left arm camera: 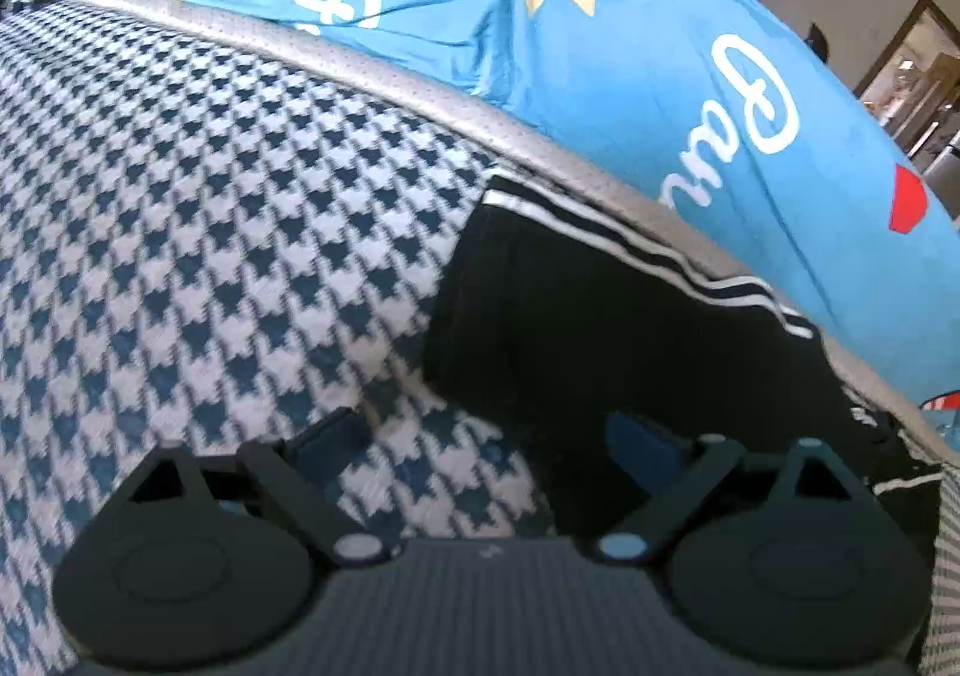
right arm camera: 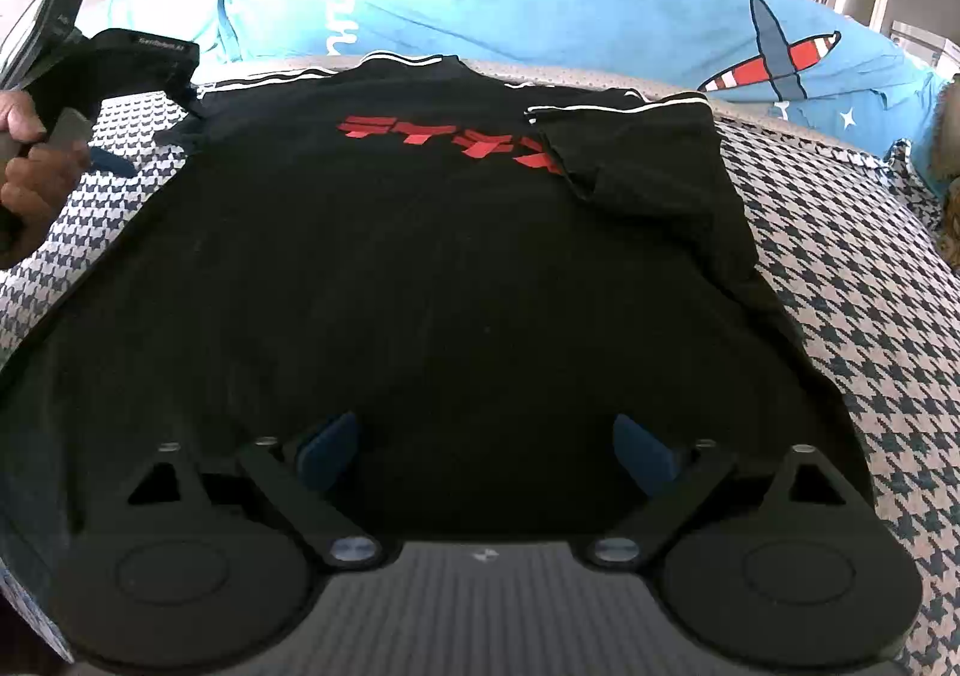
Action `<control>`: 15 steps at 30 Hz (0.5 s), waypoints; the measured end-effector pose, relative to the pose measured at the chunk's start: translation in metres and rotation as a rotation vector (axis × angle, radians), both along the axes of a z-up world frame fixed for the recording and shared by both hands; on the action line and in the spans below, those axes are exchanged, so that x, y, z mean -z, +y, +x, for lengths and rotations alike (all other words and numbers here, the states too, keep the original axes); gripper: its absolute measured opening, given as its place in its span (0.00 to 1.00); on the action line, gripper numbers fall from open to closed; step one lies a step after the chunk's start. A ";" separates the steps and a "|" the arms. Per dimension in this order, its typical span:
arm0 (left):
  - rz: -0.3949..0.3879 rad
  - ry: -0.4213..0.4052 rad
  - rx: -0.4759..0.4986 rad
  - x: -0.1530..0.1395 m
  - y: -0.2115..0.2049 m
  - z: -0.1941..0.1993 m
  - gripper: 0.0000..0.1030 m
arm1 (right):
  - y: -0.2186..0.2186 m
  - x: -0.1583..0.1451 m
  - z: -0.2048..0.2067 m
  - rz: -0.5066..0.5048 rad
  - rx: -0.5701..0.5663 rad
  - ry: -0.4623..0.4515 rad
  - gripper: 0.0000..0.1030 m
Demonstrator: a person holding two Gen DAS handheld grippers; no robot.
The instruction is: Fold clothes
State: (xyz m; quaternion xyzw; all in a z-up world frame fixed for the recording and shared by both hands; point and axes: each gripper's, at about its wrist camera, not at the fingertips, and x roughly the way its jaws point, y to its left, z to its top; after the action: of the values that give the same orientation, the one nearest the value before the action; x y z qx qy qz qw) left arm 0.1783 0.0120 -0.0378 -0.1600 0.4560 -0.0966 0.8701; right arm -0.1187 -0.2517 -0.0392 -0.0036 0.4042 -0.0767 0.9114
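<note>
Right wrist view looks down on a black T-shirt [right arm camera: 432,268] spread flat over a houndstooth-patterned surface [right arm camera: 870,280], its red lettering [right arm camera: 450,138] towards the far end and white stripes along the shoulders. One sleeve [right arm camera: 636,153] is folded inward over the chest, partly covering the end of the print. The right gripper [right arm camera: 486,451] hangs over the near hem area with its jaws spread wide, both blue pads [right arm camera: 329,451] showing against the dark cloth and nothing caught between them; whether the pads touch the fabric cannot be told. At the left edge of this view a hand [right arm camera: 27,178] grips the handle of the left gripper [right arm camera: 111,159], just beside the shirt's other sleeve.

From the left wrist view, the left gripper [left arm camera: 489,439] is likewise released, jaws wide apart. One pad sits over bare houndstooth, the other over the edge of the black sleeve [left arm camera: 600,316], whose striped border runs along a grey padded rim [left arm camera: 336,57]. So the sleeve's edge lies between and just ahead of the jaws, not clamped. Beyond the rim lies a blue sheet [left arm camera: 600,63] printed with white script and a red shape.
</note>
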 end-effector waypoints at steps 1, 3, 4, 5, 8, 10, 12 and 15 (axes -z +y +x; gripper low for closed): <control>-0.007 -0.003 0.006 0.000 -0.001 0.002 0.91 | 0.000 0.000 0.000 0.000 0.000 0.000 0.92; -0.012 -0.009 0.009 0.001 -0.004 0.005 0.91 | 0.000 0.000 0.001 0.000 0.001 0.001 0.93; -0.015 -0.012 0.010 0.001 -0.005 0.006 0.91 | 0.000 0.000 0.001 0.000 0.001 0.001 0.93; -0.022 -0.014 0.009 0.002 -0.006 0.006 0.91 | 0.000 0.000 0.001 0.000 0.002 0.001 0.93; -0.060 -0.016 0.006 0.002 -0.007 0.008 0.88 | 0.000 0.000 0.001 0.000 0.003 0.002 0.94; -0.087 -0.014 0.009 0.002 -0.008 0.009 0.80 | 0.000 0.000 0.002 0.001 0.004 0.004 0.95; -0.110 -0.011 0.017 0.001 -0.007 0.008 0.75 | 0.000 0.000 0.002 0.002 0.005 0.005 0.95; -0.121 -0.011 0.013 0.001 -0.007 0.006 0.70 | 0.000 0.000 0.003 0.002 0.006 0.007 0.95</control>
State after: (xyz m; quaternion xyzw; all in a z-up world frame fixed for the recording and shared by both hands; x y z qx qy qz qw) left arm 0.1846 0.0052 -0.0390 -0.2089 0.4457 -0.1304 0.8607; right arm -0.1157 -0.2516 -0.0391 -0.0019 0.4073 -0.0791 0.9099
